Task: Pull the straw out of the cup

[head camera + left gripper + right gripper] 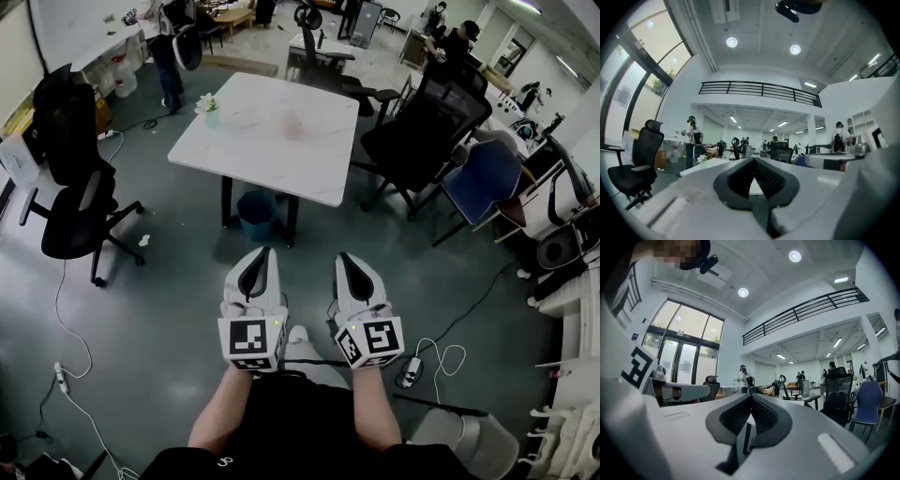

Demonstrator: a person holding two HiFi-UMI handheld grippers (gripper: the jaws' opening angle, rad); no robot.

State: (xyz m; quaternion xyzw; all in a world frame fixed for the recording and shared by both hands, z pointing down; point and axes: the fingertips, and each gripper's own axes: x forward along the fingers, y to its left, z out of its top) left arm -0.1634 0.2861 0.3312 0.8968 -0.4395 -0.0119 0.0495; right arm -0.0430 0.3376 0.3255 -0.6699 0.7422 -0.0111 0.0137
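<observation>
Office floor, white table (253, 145) well ahead; left tool (262, 255), right tool (343, 260) both closed, empty.

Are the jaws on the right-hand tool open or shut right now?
Shut. In the right gripper view, the right gripper shows its black ribbed jaws meeting at the tips, with nothing between them.
</observation>
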